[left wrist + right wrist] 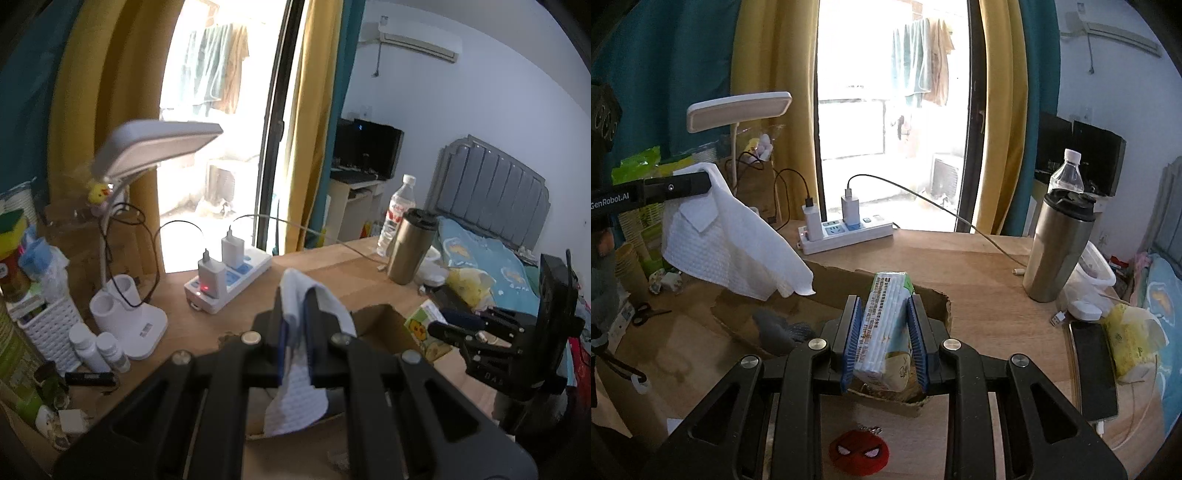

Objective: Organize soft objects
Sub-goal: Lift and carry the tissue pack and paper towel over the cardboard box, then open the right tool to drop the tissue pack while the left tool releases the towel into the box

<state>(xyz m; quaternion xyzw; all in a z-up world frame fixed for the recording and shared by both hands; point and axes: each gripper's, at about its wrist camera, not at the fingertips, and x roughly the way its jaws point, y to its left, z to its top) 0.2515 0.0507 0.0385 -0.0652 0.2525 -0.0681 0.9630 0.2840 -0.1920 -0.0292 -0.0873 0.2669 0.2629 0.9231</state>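
My left gripper (pixel 295 306) is shut on a white waffle-textured cloth (pixel 295 398) that hangs from its fingers above an open cardboard box (pixel 384 325). In the right wrist view the left gripper (pixel 701 184) shows at the left with the cloth (pixel 731 243) draped over the box (pixel 834 288). My right gripper (pixel 884 321) is shut on a green-and-white tissue pack (pixel 886 332), held over the box's near edge. It shows at the right of the left wrist view (pixel 443 325). A grey soft item (pixel 775 328) lies inside the box. A red Spider-Man plush keychain (pixel 858 454) lies on the table below my right gripper.
A white power strip (pixel 846 229) with chargers, a desk lamp (pixel 125 325), a steel tumbler (pixel 1056 251), a water bottle (pixel 1067 173), a yellow tissue pack (pixel 1126 343) and a phone (pixel 1093 369) stand on the wooden table. White baskets and bottles (pixel 92 350) crowd the left.
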